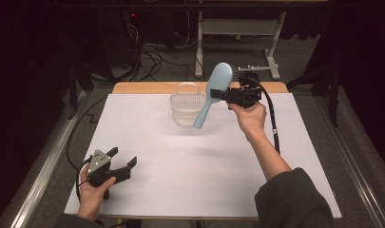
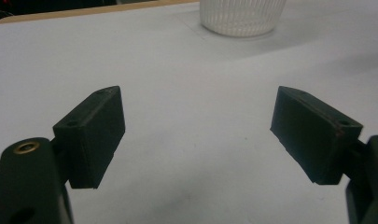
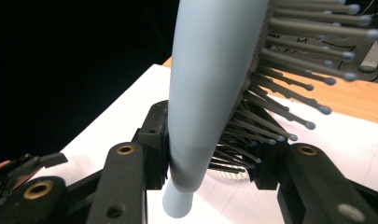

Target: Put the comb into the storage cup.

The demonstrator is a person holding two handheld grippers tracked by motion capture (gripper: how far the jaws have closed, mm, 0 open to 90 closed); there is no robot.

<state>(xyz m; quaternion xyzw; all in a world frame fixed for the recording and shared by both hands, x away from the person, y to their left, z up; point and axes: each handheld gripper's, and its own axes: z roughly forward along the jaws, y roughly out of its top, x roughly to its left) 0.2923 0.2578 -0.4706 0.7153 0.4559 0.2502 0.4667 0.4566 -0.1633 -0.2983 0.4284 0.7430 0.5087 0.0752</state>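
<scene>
The right gripper (image 1: 226,95) carries a light-blue hairbrush (image 1: 213,92), its fingers (image 3: 151,144) clamped across the neck, bristles facing away, handle hanging just beyond them over the clear ribbed basket (image 1: 187,108). Likely next: lower the handle into it. The left gripper (image 1: 121,162) rests spread apart on the tabletop (image 1: 204,161).

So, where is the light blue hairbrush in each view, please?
High view: hairbrush upper middle, held by the right tongs, beside the basket.
Left gripper view: the basket stands at the top edge.
Right gripper view: centre, clamped.
Shared landmark: the basket.
</scene>
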